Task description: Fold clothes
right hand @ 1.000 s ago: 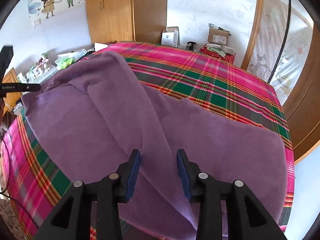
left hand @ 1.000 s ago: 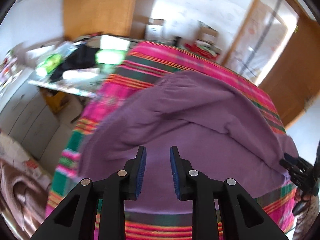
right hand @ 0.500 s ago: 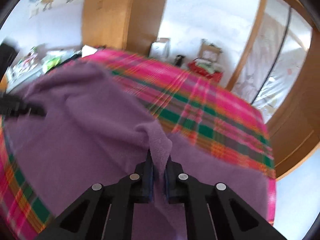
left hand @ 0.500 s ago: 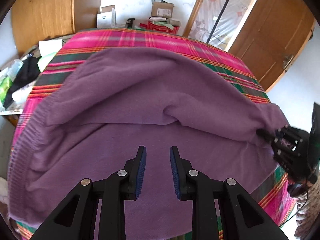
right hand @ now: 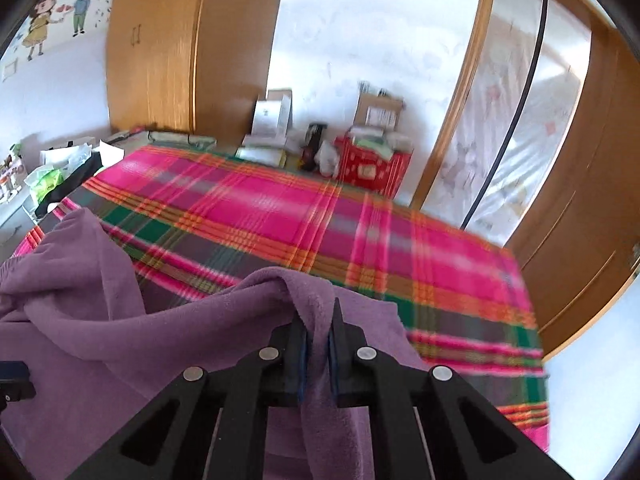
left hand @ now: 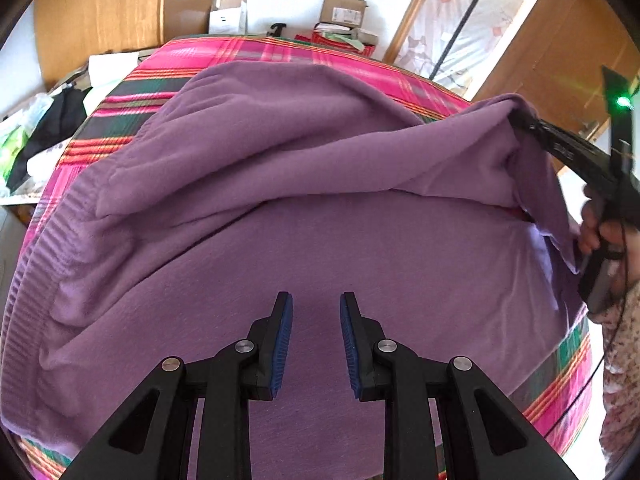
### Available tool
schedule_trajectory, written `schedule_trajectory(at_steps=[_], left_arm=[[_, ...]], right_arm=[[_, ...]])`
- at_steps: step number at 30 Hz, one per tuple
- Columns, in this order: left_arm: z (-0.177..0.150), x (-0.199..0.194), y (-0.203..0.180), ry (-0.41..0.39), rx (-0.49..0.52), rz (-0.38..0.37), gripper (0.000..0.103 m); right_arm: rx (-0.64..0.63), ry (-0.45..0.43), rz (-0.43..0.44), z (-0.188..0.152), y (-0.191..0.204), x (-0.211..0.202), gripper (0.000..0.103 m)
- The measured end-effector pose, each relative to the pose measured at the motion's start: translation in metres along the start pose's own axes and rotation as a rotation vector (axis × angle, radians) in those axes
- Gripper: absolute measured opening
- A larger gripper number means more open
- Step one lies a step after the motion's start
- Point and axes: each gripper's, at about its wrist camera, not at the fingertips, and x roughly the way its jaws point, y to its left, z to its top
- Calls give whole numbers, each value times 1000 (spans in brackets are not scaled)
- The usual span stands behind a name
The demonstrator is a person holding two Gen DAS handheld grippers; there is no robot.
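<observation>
Purple garment (left hand: pixel 320 240) lies spread over the plaid bed (right hand: pixel 320 208), its right edge lifted off the bed. Right gripper (right hand: pixel 318 344) has its fingers clamped on that raised fold, having just closed on it. Left gripper (left hand: pixel 316 320) hangs over the near flat part, fingers partly open and empty.

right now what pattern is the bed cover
Pink, green and orange plaid bed cover, clearest in the right wrist view.
</observation>
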Motion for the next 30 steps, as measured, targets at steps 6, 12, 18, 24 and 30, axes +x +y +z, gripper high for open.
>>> schedule_trajectory(at_steps=[6, 12, 18, 24, 30], left_arm=[[-4, -9, 10, -11, -20, 12, 25], [-5, -16, 18, -30, -43, 17, 25], [-11, -17, 13, -26, -32, 17, 25], [-13, -16, -4, -12, 32, -9, 25], [1, -10, -41, -13, 109, -49, 25]], right_arm=[[24, 29, 25, -12, -6, -3, 15], [31, 9, 76, -21, -8, -30, 24], [20, -12, 90, -38, -10, -54, 24], [70, -29, 79, -53, -32, -75, 25], [121, -31, 51, -70, -59, -87, 26]])
